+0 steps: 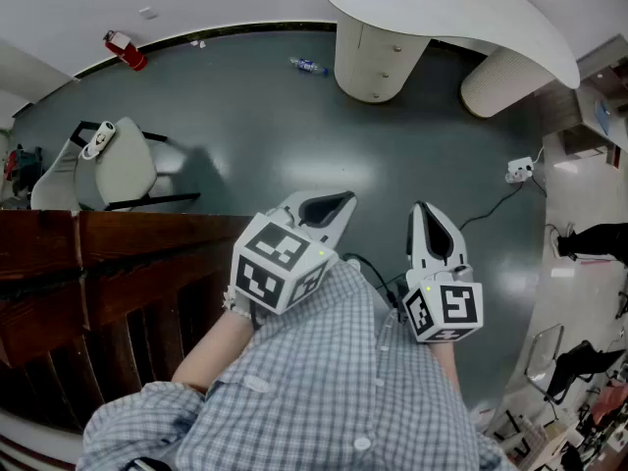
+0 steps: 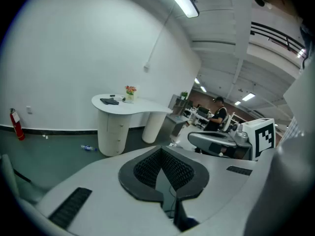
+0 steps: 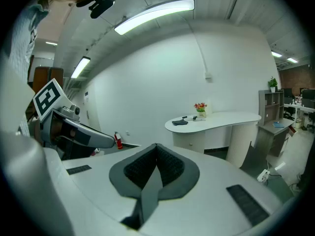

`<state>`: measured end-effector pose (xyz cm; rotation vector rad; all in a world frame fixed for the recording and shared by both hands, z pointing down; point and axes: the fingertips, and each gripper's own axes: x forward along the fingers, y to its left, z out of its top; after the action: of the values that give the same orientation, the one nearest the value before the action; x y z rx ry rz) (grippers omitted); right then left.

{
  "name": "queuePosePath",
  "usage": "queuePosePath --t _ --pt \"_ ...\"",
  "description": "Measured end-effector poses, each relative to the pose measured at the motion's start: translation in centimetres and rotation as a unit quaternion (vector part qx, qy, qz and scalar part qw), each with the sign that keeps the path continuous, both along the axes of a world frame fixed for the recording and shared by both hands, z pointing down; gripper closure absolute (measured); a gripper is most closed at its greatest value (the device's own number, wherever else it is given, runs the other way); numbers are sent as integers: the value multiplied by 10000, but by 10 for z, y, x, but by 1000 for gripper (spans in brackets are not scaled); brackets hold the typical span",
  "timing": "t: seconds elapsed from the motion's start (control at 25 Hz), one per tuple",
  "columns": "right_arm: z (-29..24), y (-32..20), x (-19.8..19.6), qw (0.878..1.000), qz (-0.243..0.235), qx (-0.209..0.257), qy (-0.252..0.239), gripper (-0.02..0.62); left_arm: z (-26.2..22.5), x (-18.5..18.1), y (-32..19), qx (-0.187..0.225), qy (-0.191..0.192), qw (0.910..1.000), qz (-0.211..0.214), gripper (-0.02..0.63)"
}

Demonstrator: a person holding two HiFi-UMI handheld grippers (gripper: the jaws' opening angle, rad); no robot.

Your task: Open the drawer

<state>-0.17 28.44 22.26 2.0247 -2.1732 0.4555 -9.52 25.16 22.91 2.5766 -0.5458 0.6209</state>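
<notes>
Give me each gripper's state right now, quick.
Left gripper: jaws closed, nothing between them.
Right gripper: jaws closed, nothing between them.

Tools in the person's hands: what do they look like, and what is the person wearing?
The left tool and right tool are white shells with dark grey ribbed pads, each bearing a cube of black-and-white square markers. The person wears a blue-and-white checked shirt.

Office; white desk; distant workstations
</notes>
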Motion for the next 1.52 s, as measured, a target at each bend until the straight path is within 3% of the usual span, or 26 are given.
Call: queuePosePath --t 0.28,0.48,0.72,1.08,1.52 --pt "0 0 -2 10000 46 -76 37 586 0 -3 -2 -48 10 10000 2 603" --pt "-4 -3 -10 9991 2 -33 420 586 0 -8 -4 -52 30 10000 46 603" --pt "-3 -10 -18 9994 262 -41 233 586 -3 -29 -13 37 48 10000 75 603" --pt "-3 -8 -31 9966 720 -66 385 586 -1 -64 -30 160 42 9996 207 603" --pt "5 -12 -16 9952 734 -272 579 586 2 -59 -46 169 42 9996 200 603"
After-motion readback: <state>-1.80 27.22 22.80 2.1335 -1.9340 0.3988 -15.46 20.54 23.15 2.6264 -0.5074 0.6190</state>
